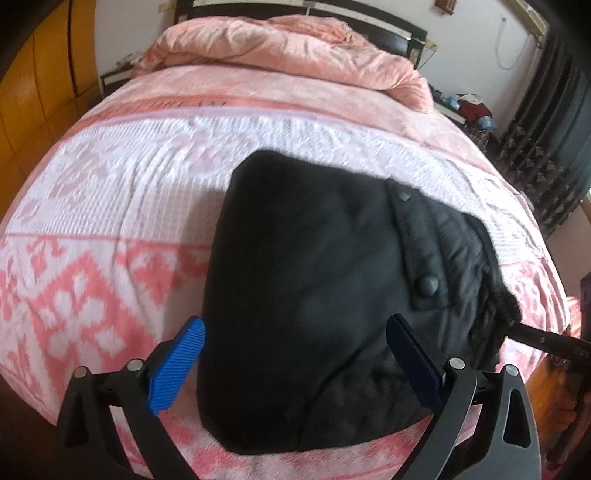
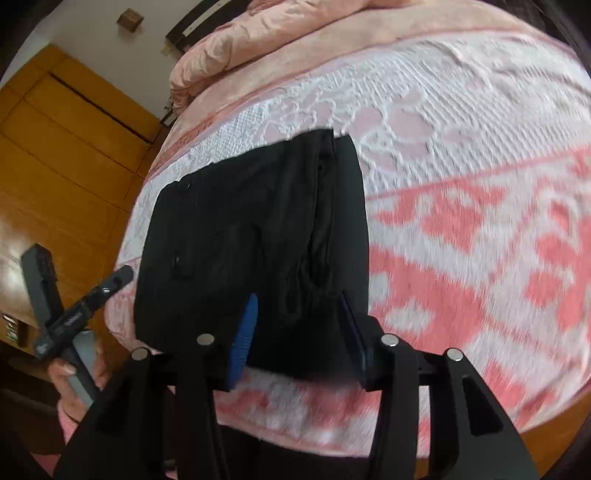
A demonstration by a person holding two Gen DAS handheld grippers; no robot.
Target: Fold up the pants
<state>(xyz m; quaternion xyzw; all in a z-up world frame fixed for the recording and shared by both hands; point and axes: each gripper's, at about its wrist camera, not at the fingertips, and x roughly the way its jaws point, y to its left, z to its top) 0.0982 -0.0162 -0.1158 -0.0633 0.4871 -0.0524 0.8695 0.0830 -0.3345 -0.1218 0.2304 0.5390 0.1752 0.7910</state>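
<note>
On woven bedspread point(image 1: 110, 192), folded black pants point(image 1: 314, 280).

The pants point(image 1: 314, 258) are plain black, with matte black round snap buttons point(image 1: 427, 285) on a black flap. The bedspread point(image 1: 110, 206) beneath them is pink and white: a pale band of white raised weave with soft pink flower shapes, then a band of stronger coral-pink flowers and diamonds on white. A plain salmon-pink quilt point(image 1: 280, 48) lies bunched at the dark brown headboard point(image 1: 391, 26). The left gripper point(image 1: 295, 363) has bright blue ribbed pads on a black frame; the right gripper point(image 2: 299, 332) matches it. The wardrobe point(image 2: 66, 155) is honey-orange wood. The curtain point(image 1: 546, 140) is dark grey.
</note>
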